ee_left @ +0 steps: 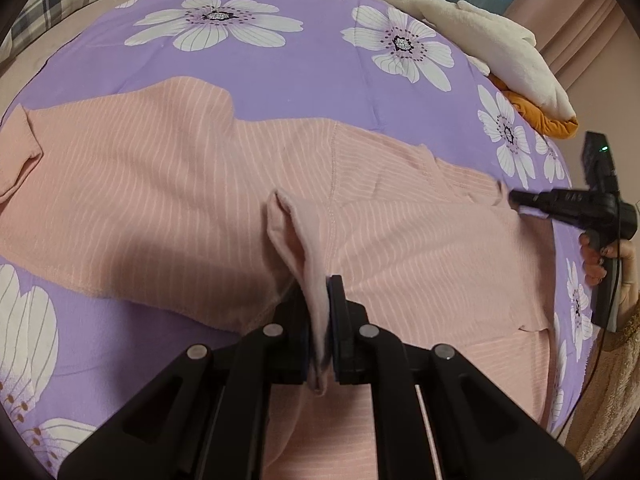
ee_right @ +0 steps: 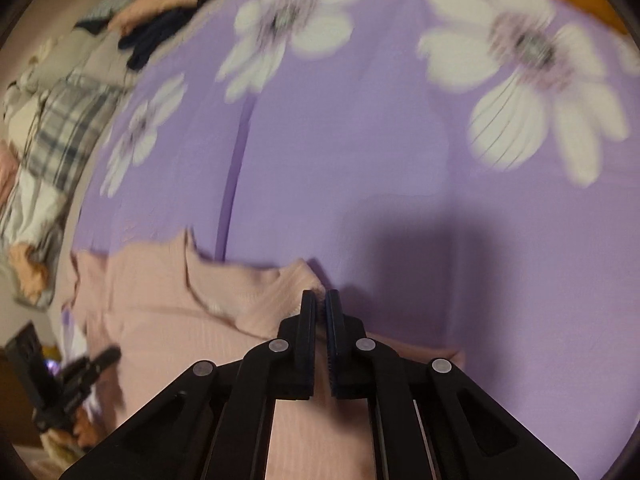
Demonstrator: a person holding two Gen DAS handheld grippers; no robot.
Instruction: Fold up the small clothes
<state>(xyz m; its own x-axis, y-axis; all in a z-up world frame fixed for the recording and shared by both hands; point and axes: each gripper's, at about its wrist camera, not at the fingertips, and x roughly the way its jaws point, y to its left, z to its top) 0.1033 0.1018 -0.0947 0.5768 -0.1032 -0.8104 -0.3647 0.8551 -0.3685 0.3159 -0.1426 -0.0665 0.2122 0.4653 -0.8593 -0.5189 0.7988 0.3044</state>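
A pink garment with thin white stripes lies spread across a purple flowered sheet. My left gripper is shut on a raised fold of it near the middle, and the fabric stands up between the pads. At the right, my right gripper has its tips at the garment's far edge. In the right wrist view the right gripper has its jaws together with a bit of the pink garment edge pinched at the tips. The left gripper shows blurred at the lower left.
A white fleece throw over an orange cloth lies at the sheet's far right. A plaid pillow and a pile of dark and peach clothes sit at the far left. A person's hand holds the right gripper.
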